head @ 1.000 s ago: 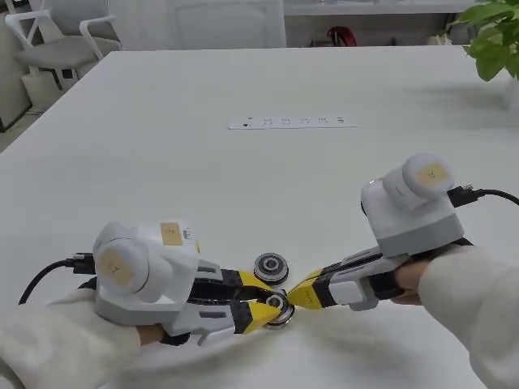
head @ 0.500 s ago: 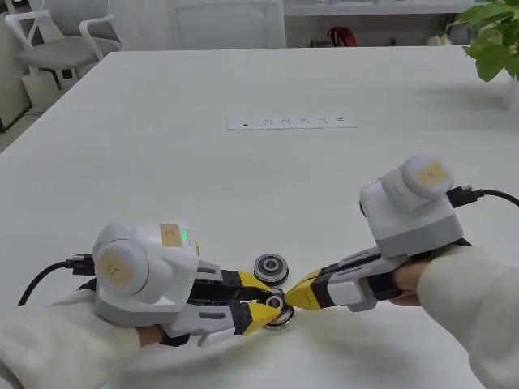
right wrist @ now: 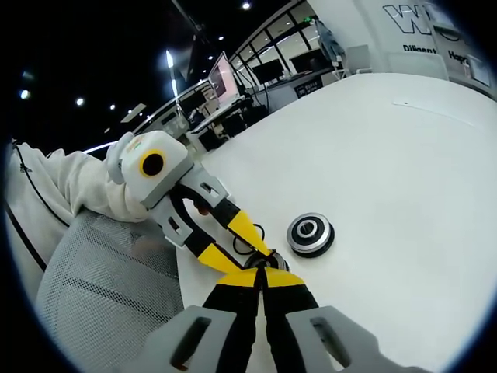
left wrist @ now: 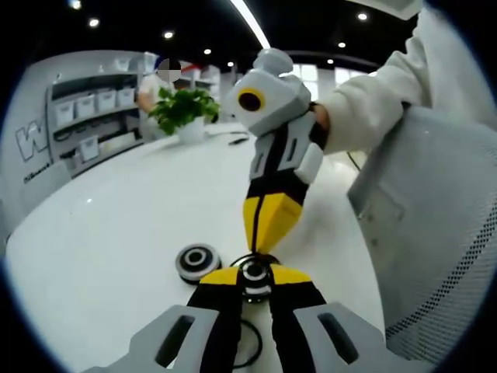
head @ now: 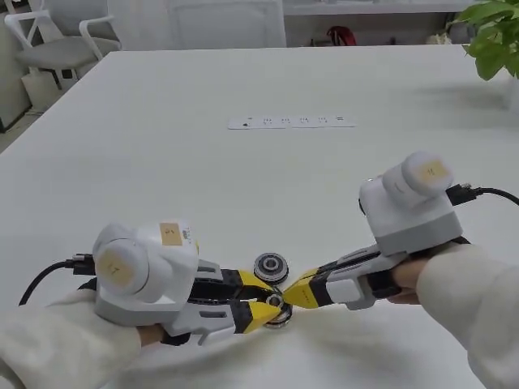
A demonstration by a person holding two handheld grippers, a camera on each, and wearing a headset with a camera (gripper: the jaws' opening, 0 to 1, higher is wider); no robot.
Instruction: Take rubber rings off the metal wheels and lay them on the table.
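A metal wheel [head: 280, 316] sits low over the white table [head: 243, 186], with my left gripper [head: 272, 306] shut on it from the left. In the left gripper view the wheel [left wrist: 255, 277] sits between my yellow fingertips, with a thin black rubber ring [left wrist: 235, 263] standing off its rim. My right gripper [head: 293, 297] comes in from the right, its jaws shut on that ring at the wheel's edge [right wrist: 261, 263]. A second wheel [head: 271, 266] with its black ring on lies flat just behind; it also shows in the gripper views [left wrist: 198, 261] [right wrist: 310, 233].
A white power strip [head: 292, 122] lies mid-table farther back. A green plant [head: 491, 36] stands at the far right corner and a chair [head: 57, 44] beyond the far left edge. A thin black loop [left wrist: 250, 346] lies on the table under my left jaws.
The right gripper has tilted very slightly. Both grippers stay at the held wheel, and the second wheel has not moved.
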